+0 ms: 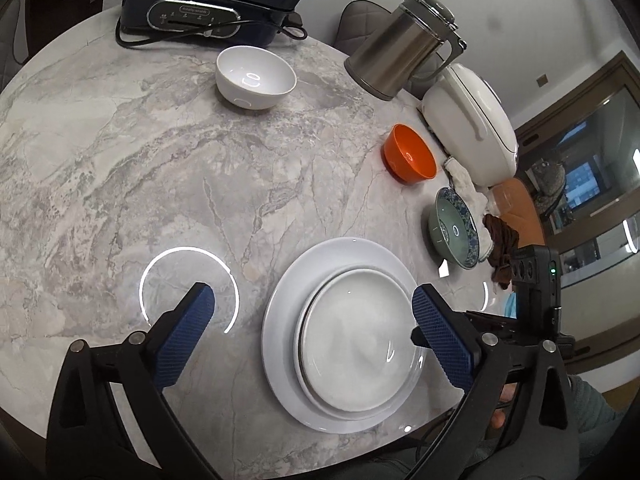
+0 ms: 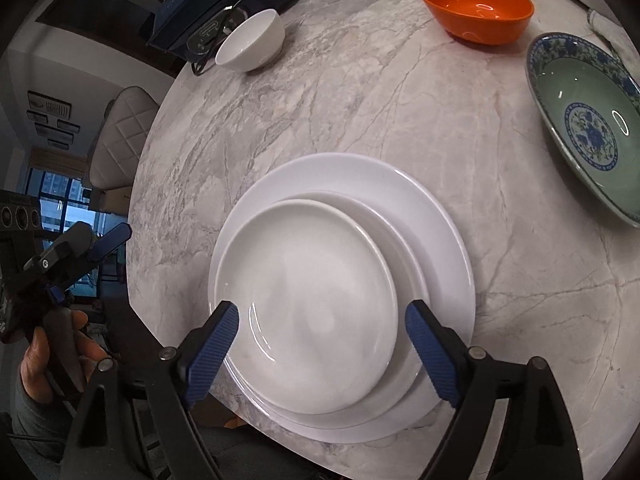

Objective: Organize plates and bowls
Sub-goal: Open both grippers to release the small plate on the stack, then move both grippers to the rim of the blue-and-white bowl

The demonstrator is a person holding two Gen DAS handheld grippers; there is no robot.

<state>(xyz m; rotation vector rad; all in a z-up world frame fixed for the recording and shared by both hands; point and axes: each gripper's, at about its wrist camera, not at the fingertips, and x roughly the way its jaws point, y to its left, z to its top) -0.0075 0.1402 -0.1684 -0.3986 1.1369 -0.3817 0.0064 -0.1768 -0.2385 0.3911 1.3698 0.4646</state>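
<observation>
A stack of white plates sits near the table's front edge: a large plate (image 1: pixel 288 320) (image 2: pixel 432 216) under smaller ones, the top small plate (image 1: pixel 356 340) (image 2: pixel 308 304) lying free. My left gripper (image 1: pixel 312 300) hangs open above the stack's left side, nothing between its fingers. My right gripper (image 2: pixel 320 312) is open over the top plate, its pads clear of the rim. A white bowl (image 1: pixel 256 76) (image 2: pixel 252 42), an orange bowl (image 1: pixel 410 154) (image 2: pixel 476 6) and a green bowl with blue pattern (image 1: pixel 454 234) (image 2: pixel 588 124) stand apart on the table.
On the round marble table (image 1: pixel 120 160) (image 2: pixel 320 100) stand a dark electric grill (image 1: pixel 208 0), a steel kettle (image 1: pixel 404 48) and a white rice cooker (image 1: pixel 472 128); cloths (image 1: pixel 472 192) lie beside it. A padded chair (image 2: pixel 120 136) stands beyond the left edge.
</observation>
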